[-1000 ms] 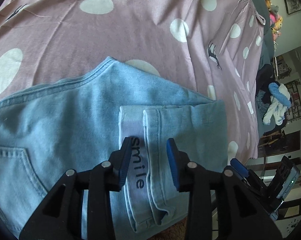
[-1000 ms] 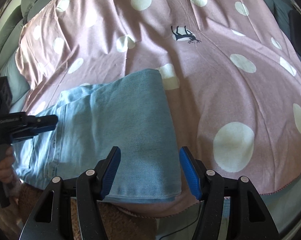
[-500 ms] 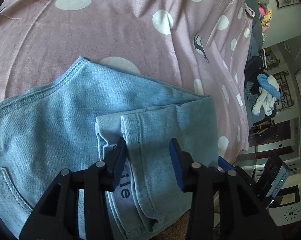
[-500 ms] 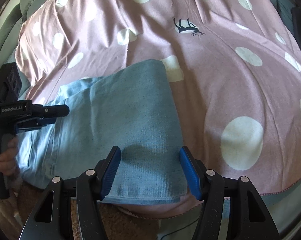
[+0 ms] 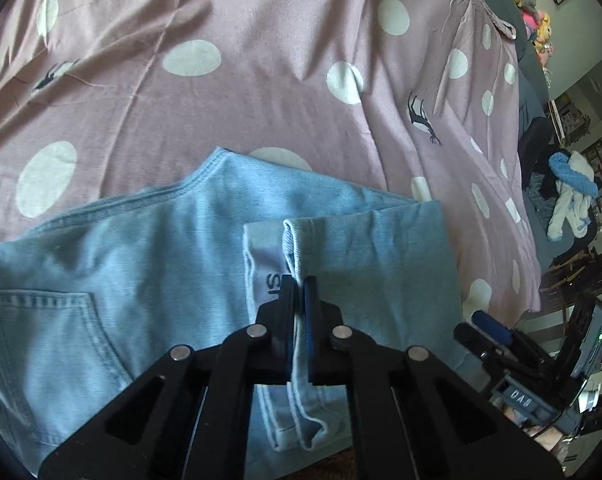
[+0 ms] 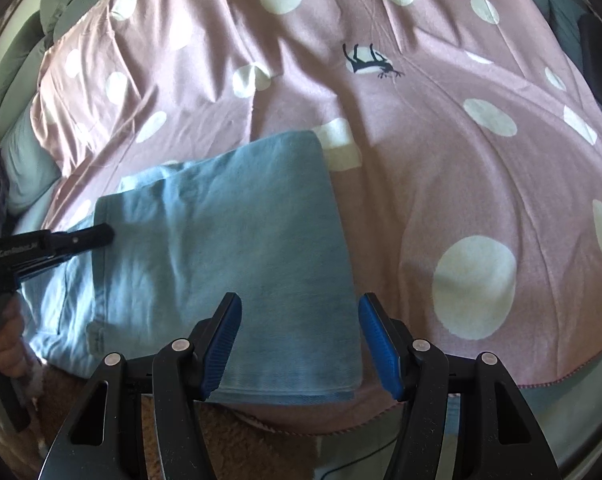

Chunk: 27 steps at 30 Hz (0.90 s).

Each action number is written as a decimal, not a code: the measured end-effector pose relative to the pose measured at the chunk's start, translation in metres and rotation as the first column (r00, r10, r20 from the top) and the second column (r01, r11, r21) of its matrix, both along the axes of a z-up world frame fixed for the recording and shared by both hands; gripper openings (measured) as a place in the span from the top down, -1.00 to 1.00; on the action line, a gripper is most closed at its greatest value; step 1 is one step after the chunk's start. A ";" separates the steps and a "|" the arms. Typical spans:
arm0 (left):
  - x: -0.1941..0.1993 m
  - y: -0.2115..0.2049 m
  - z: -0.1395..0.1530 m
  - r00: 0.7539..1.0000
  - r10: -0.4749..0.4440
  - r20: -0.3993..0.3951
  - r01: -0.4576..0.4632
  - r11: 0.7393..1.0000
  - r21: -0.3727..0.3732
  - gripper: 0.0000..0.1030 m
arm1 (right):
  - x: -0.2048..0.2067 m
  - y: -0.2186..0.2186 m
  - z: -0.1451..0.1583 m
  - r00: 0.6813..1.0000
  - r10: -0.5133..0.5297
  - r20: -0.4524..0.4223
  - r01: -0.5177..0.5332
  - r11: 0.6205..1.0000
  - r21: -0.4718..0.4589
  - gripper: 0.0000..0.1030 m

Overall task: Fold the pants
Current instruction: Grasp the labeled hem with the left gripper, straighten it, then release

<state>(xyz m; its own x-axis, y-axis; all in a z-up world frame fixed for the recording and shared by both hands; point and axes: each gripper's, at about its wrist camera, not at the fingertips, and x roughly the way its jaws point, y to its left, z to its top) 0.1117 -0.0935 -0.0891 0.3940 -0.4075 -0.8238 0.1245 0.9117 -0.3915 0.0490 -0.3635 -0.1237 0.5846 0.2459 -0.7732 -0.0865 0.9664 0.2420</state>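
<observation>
Light blue denim pants (image 5: pixel 141 260) lie folded on a pink polka-dot bedspread (image 5: pixel 261 100), a back pocket showing at the left. My left gripper (image 5: pixel 299 284) is shut on the turned-up leg hem (image 5: pixel 301 236), which bears a white label, and it pinches the hem's edge between the pads. In the right wrist view the pants (image 6: pixel 229 240) form a flat fold by the bed's near edge. My right gripper (image 6: pixel 299 302) hovers open over that fold's near right corner, holding nothing. The left gripper (image 6: pixel 97 236) shows at the far left, touching the pants.
Plush toys (image 5: pixel 537 20) and a blue and white cloth heap (image 5: pixel 573 188) sit beyond the bed's right side. Grey pillows (image 6: pixel 29 40) lie at the bed's far left. Brown carpet (image 6: pixel 229 440) is below the near edge. A hand (image 6: pixel 5 344) grips the left handle.
The left jaws have closed onto the leg hem, which they straddled before, and the gripper has risen a little. The right gripper has stayed still and open.
</observation>
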 end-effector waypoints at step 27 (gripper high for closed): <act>0.004 0.008 -0.026 0.992 -0.042 -0.119 0.033 0.996 -0.079 -0.31 | 0.016 0.017 -0.004 1.000 0.014 -0.009 -0.014 1.000 -0.025 -0.22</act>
